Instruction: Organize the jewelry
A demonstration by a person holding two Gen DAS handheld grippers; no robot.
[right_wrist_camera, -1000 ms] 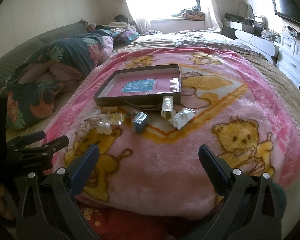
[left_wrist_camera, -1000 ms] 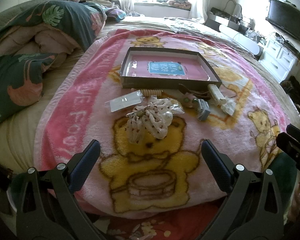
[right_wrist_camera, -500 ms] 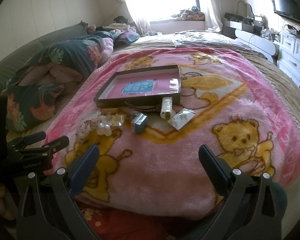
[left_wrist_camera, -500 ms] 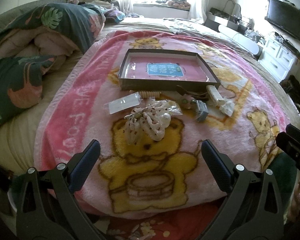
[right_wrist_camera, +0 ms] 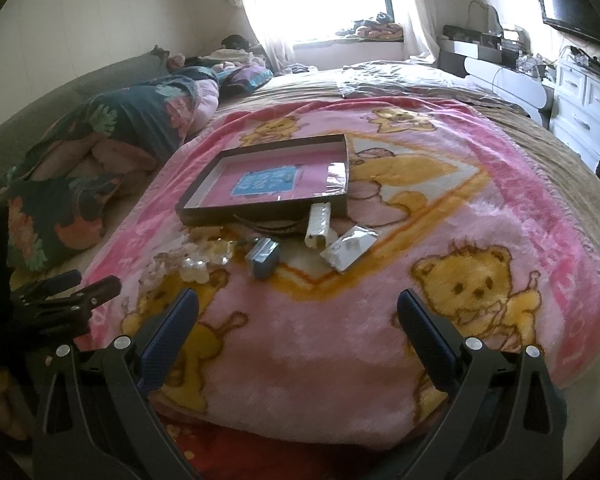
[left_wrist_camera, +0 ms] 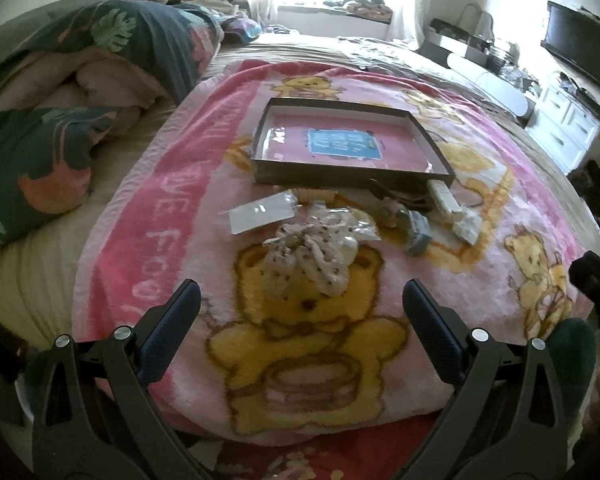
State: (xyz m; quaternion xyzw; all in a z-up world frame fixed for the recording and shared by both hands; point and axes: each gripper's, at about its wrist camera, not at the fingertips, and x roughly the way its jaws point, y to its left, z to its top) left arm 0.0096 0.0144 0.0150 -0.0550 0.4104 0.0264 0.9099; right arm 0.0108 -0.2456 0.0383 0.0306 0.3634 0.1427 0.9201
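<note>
A shallow brown tray (left_wrist_camera: 352,176) with a pink floor and blue label lies on the pink bear blanket (left_wrist_camera: 180,248); it also shows in the right wrist view (right_wrist_camera: 260,216). In front of it lie a spotted fabric piece in clear plastic (left_wrist_camera: 320,252), a flat white packet (left_wrist_camera: 260,214), a small blue box (left_wrist_camera: 418,232) (right_wrist_camera: 265,257), a white strip (right_wrist_camera: 318,224) and a silver packet (right_wrist_camera: 350,248). My left gripper (left_wrist_camera: 300,312) is open and empty just short of the fabric piece. My right gripper (right_wrist_camera: 298,320) is open and empty over bare blanket.
A dark floral duvet (left_wrist_camera: 60,92) is heaped on the bed's left. White drawers (right_wrist_camera: 584,112) and a TV (left_wrist_camera: 580,56) stand at the right. The left gripper's body (right_wrist_camera: 52,300) shows at the left of the right wrist view.
The left gripper has moved slightly forward and left toward the fabric piece. The right gripper has edged forward a little. Both stay open.
</note>
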